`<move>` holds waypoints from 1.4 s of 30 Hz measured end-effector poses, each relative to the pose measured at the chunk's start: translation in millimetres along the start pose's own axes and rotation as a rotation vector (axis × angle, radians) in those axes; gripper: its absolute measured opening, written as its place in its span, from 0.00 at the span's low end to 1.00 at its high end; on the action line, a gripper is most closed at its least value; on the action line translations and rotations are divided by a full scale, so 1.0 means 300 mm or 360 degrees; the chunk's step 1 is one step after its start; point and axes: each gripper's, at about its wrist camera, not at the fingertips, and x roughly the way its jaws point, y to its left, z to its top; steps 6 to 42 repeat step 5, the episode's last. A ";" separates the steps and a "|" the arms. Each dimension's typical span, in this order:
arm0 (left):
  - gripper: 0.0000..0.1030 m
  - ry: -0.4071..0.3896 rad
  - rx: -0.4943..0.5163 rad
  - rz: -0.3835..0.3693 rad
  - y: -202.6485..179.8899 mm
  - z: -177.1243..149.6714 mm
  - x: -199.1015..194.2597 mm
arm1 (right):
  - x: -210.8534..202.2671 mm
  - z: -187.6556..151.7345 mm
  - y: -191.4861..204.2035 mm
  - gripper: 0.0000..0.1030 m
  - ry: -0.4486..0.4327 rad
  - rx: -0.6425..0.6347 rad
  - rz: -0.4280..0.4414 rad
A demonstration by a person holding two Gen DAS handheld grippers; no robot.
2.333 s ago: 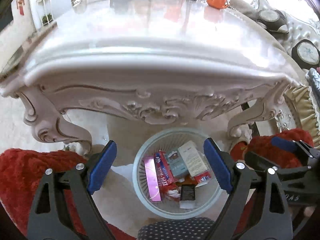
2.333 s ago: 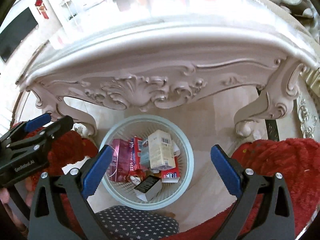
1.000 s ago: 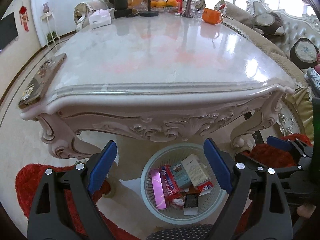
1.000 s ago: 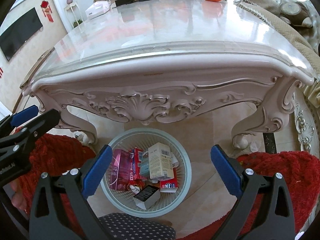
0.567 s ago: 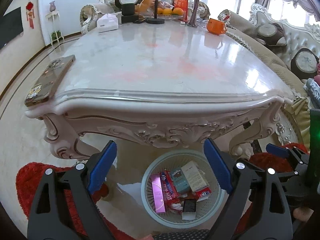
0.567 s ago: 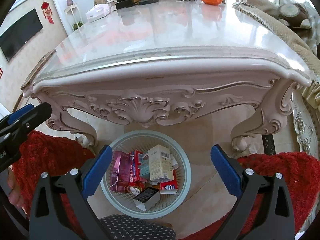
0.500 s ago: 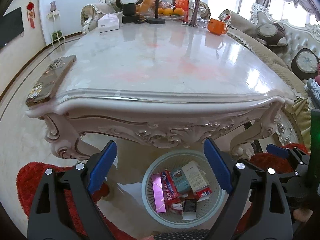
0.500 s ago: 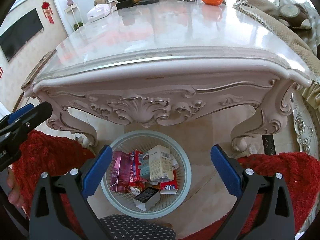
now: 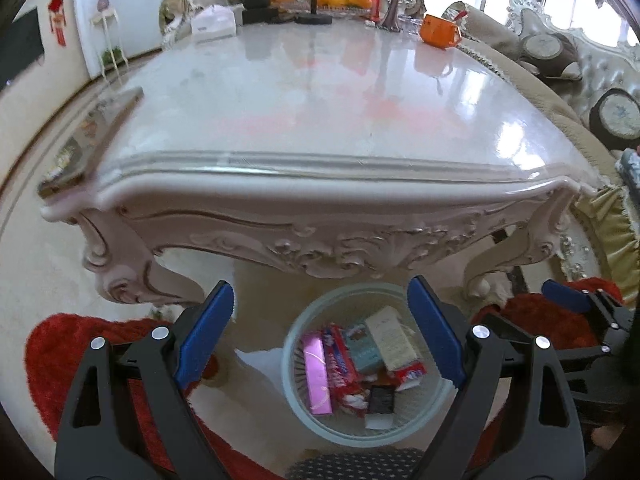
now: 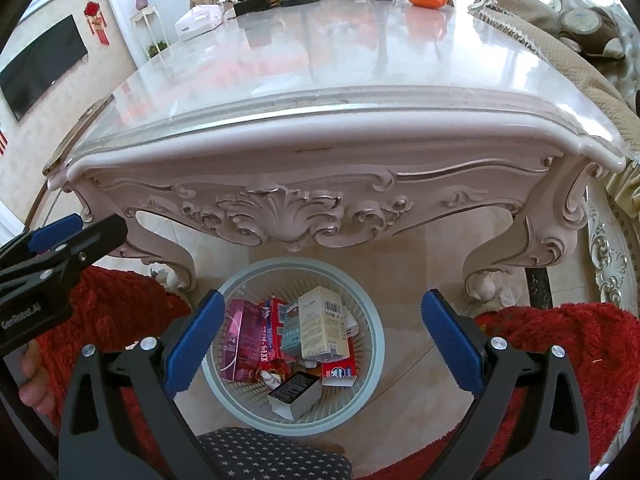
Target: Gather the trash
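A pale round waste basket [image 9: 294,336] stands on the floor under the near edge of an ornate white table [image 9: 320,184]; it also shows in the right wrist view [image 10: 374,328]. It holds several packets and boxes: a pink box [image 9: 316,372], a red pack [image 10: 270,338], a cream carton [image 10: 324,324], a black box [image 10: 294,394]. My left gripper [image 9: 320,336] is open and empty above the basket. My right gripper [image 10: 320,340] is open and empty above it too. Each gripper shows at the edge of the other's view.
The marble tabletop [image 10: 360,52] carries a phone [image 9: 92,136] at its left edge, a tissue box [image 9: 212,24], a fruit plate [image 9: 340,0], a vase and an orange cup [image 9: 438,32] at the far end. Red rugs [image 10: 560,344] flank the basket. A starred cushion [image 10: 260,456] lies below.
Both grippers have risen and drawn back from the basket, so more of the tabletop shows. Both stay open and empty. The trash in the basket has not moved.
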 end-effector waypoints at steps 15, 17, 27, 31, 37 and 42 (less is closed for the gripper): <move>0.84 0.0006 0.0039 0.0006 -0.010 -0.006 0.004 | 0.004 -0.001 -0.001 0.92 0.0009 0.0006 0.0004; 0.84 0.0006 0.0039 0.0006 -0.010 -0.006 0.004 | 0.004 -0.001 -0.001 0.92 0.0009 0.0006 0.0004; 0.84 0.0006 0.0039 0.0006 -0.010 -0.006 0.004 | 0.004 -0.001 -0.001 0.92 0.0009 0.0006 0.0004; 0.84 0.0006 0.0039 0.0006 -0.010 -0.006 0.004 | 0.004 -0.001 -0.001 0.92 0.0009 0.0006 0.0004; 0.84 0.0006 0.0039 0.0006 -0.010 -0.006 0.004 | 0.004 -0.001 -0.001 0.92 0.0009 0.0006 0.0004; 0.84 0.0006 0.0039 0.0006 -0.010 -0.006 0.004 | 0.004 -0.001 -0.001 0.92 0.0009 0.0006 0.0004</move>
